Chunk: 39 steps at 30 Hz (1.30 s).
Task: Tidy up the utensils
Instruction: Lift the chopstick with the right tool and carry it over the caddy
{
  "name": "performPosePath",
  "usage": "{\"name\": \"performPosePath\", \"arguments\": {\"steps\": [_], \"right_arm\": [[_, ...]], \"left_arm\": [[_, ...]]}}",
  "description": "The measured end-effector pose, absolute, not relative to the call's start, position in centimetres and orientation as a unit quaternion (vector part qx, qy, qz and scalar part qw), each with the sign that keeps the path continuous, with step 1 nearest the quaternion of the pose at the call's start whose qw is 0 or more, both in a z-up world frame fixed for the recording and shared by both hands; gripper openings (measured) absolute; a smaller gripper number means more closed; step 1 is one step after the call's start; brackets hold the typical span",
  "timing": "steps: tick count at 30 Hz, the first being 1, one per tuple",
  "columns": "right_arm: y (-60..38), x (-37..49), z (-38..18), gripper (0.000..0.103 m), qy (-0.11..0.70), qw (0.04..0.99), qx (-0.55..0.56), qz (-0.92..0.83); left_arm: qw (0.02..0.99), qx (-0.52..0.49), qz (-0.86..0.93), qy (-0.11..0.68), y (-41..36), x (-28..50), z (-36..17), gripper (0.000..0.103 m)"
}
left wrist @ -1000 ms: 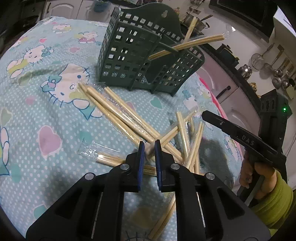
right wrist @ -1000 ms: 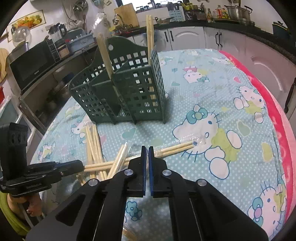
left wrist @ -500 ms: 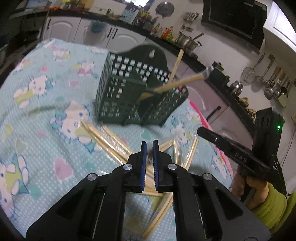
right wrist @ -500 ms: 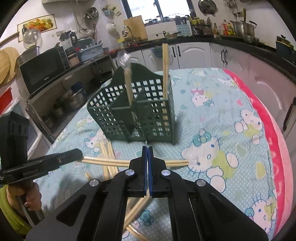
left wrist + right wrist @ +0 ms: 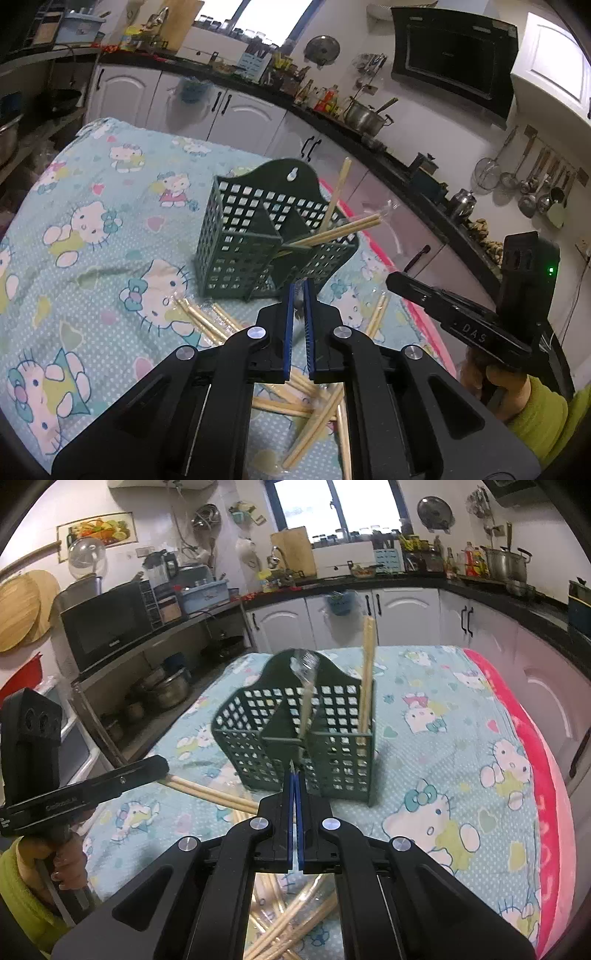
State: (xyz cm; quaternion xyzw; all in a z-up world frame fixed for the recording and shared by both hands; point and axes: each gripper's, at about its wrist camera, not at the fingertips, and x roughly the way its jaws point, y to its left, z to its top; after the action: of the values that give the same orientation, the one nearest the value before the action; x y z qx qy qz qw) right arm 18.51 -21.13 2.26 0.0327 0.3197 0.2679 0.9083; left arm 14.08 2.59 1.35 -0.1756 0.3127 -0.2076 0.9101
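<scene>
**Both grippers lifted clear of the chopstick pile**

Both grippers have risen since the earlier frames: the tablecloth [image 5: 85, 280] has dropped lower in each view and more of the kitchen shows. The left gripper [image 5: 300, 295] is closed to a thin slit, a bit of clear wrapper at its tips; in the right view a wrapped chopstick pair [image 5: 207, 790] juts from it. The right gripper [image 5: 294, 775] is fully closed, with a sliver of clear wrapper at its tips. The green caddy [image 5: 240, 251] stands upright just beyond both, holding two wrapped pairs. The loose chopsticks [image 5: 314, 417] lie scattered on the cloth beneath the grippers.
</scene>
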Motion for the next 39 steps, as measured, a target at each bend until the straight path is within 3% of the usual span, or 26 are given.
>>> {"name": "performPosePath", "arguments": {"steps": [39], "right_arm": [[-17.7, 17.2, 13.0, 0.001, 0.200, 0.927, 0.036, 0.316]], "left_arm": [[0.941, -0.165, -0.239, 0.174, 2.5, 13.2, 12.7, 0.003]]}}
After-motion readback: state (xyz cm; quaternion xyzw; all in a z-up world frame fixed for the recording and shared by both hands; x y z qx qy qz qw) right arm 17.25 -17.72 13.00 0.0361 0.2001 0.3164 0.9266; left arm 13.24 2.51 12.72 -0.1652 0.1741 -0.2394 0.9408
